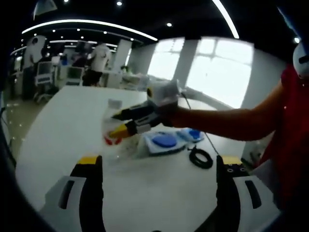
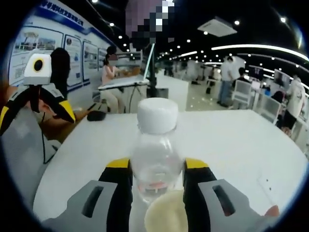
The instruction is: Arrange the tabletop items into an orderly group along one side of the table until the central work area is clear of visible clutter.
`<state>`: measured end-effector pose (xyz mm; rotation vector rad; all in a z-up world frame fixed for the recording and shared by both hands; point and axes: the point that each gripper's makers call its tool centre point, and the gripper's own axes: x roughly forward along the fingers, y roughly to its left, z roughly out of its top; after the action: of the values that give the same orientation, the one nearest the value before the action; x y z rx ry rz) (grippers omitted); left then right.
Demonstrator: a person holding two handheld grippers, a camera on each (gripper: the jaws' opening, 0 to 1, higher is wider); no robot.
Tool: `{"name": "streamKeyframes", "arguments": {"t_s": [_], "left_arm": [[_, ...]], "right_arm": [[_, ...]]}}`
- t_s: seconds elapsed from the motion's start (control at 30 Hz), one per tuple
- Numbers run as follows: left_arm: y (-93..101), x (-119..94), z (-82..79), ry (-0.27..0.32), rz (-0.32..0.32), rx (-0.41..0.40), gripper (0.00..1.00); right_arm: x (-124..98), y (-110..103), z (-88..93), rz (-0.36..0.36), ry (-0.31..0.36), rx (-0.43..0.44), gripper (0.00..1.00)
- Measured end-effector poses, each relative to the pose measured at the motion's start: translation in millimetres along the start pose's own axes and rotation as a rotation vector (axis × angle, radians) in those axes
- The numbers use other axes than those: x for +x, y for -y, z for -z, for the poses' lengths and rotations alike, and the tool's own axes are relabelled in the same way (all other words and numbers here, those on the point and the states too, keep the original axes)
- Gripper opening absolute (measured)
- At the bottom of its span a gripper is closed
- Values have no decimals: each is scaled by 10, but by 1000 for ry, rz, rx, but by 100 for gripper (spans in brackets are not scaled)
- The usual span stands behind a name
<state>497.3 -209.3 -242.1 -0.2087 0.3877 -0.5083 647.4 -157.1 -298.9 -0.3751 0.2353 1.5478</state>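
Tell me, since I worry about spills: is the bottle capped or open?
Capped: a white cap sits on the clear bottle, which the right gripper clamps between its jaws.

We see a bright indoor hall in both views: curved ceiling light strips (image 1: 87, 24) and small spotlights shine overhead, while tall windows (image 1: 212, 67) in the left gripper view pour in daylight so strong that the panes wash out to white. The white table (image 1: 72, 121) reflects this light evenly, with only faint soft shadows under the things on it, and both pictures look soft and slightly smeared. Fisheye bending curves straight lines toward the edges, and in the right gripper view the clear bottle (image 2: 157, 159) close to the lens looks hazy.
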Motion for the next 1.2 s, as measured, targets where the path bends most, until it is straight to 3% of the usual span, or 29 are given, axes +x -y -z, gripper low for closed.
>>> {"name": "streamKeyframes", "arguments": {"t_s": [0.7,1.2], "left_arm": [[-1,-18,21,-4,7,-5,92],[23,1,32,-11,17,-2,91]], "right_arm": [[230,-21,-121,1,59,-1,38],[206,-12,-102,11,66,13,40]]}}
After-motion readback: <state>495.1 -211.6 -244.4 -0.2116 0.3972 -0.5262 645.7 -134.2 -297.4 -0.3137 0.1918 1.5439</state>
